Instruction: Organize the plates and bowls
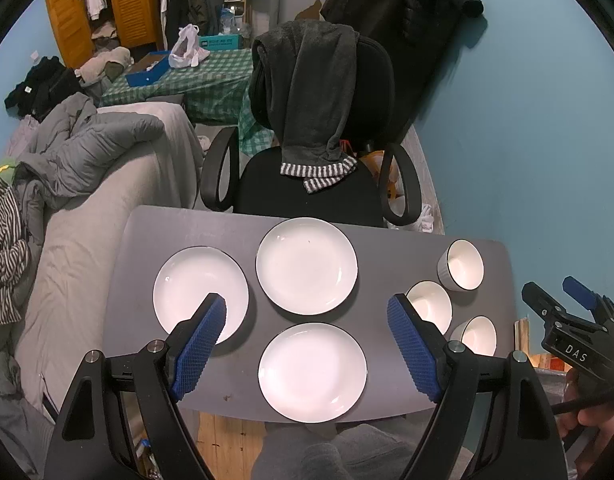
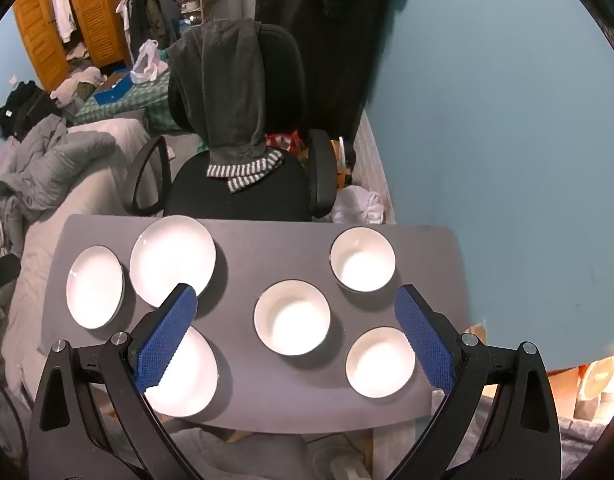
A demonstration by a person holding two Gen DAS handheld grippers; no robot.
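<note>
Three white plates lie on the grey table [image 1: 155,232]: a left plate [image 1: 195,284], a far plate [image 1: 307,266] and a near plate [image 1: 313,372]. Three white bowls stand at the right: far bowl [image 2: 363,260], middle bowl [image 2: 293,312], near bowl [image 2: 381,362]. My left gripper [image 1: 307,308] is open and empty, held above the plates. My right gripper [image 2: 295,300] is open and empty, held above the bowls. The right gripper also shows in the left wrist view [image 1: 563,296] at the right edge.
A black office chair [image 1: 311,184] draped with a dark garment stands behind the table. A grey sofa with clothes [image 1: 87,168] is to the left. A blue wall [image 2: 507,120] is close on the right. The table's near edge [image 2: 307,424] is just below me.
</note>
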